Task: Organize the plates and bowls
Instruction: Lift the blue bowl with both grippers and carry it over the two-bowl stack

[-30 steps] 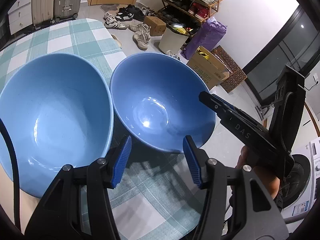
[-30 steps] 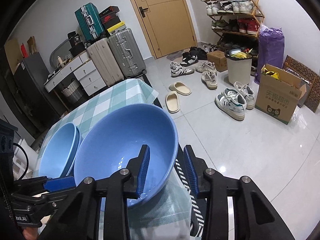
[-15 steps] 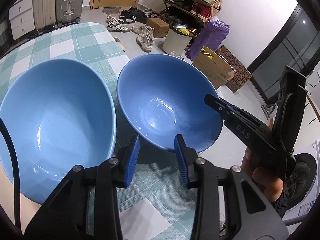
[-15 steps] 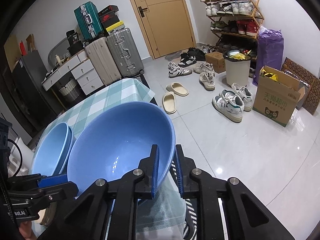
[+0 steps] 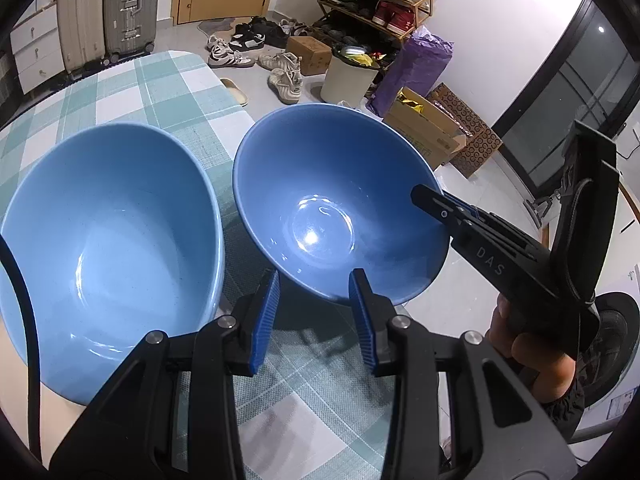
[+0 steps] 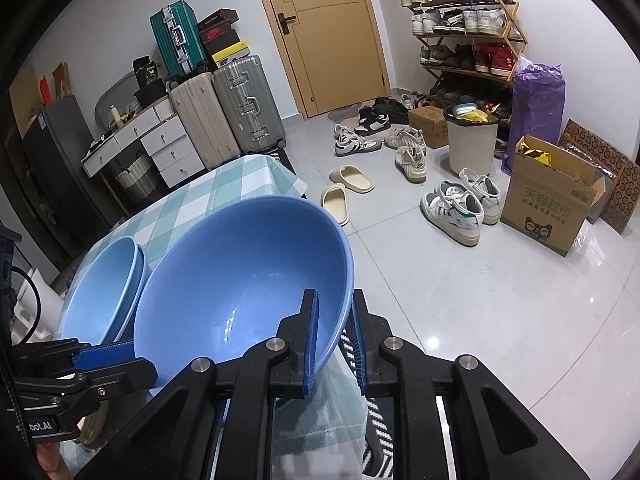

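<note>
A darker blue bowl [image 5: 340, 208] hangs tilted over the table's right edge, lifted off the checked cloth. My right gripper [image 6: 334, 336] is shut on its rim, one finger inside and one outside; it shows in the left wrist view [image 5: 444, 210] at the bowl's right rim. The held bowl also shows in the right wrist view [image 6: 244, 280]. To its left sits a lighter blue bowl [image 5: 108, 236], the top of a nested stack of two [image 6: 102, 284]. My left gripper [image 5: 314, 320] is open and empty, just in front of the held bowl.
The table with its green and white checked cloth [image 5: 132, 92] ends just right of the bowls. Beyond are tiled floor, shoes [image 6: 452, 208], a cardboard box [image 6: 548, 200], a white bin [image 6: 472, 140], a shoe rack and suitcases [image 6: 240, 108].
My right gripper closed on the darker bowl's rim and lifted and tilted it. My left gripper's fingers narrowed, then spread a little again, and it moved closer to the bowl.
</note>
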Demonstrator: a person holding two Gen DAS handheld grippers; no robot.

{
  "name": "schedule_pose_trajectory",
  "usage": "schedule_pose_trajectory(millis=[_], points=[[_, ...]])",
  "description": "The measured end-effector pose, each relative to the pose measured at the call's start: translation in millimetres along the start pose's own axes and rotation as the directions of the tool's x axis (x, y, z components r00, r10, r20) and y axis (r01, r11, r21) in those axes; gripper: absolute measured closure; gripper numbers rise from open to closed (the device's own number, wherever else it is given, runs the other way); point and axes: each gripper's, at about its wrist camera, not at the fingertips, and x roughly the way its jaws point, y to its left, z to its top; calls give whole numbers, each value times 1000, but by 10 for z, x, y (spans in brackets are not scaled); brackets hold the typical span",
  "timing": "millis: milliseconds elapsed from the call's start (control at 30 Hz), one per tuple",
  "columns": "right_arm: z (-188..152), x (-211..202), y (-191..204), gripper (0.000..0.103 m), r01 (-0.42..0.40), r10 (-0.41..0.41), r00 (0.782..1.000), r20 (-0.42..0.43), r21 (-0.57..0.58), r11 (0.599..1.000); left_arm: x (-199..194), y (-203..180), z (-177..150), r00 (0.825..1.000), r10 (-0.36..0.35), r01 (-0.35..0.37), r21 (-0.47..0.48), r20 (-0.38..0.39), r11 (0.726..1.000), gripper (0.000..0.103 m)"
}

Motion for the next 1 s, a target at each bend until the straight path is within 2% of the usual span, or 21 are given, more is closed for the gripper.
schedule_pose_trajectory(millis=[500, 1000], points=[[0, -241, 86, 87, 15, -14, 999, 42, -15, 1000, -162, -27, -18, 999, -16, 15, 28, 32, 1000, 70], [58, -665, 265, 87, 45, -40, 993, 109, -44, 998, -528, -117, -95, 995, -48, 43, 58, 85, 997, 70]])
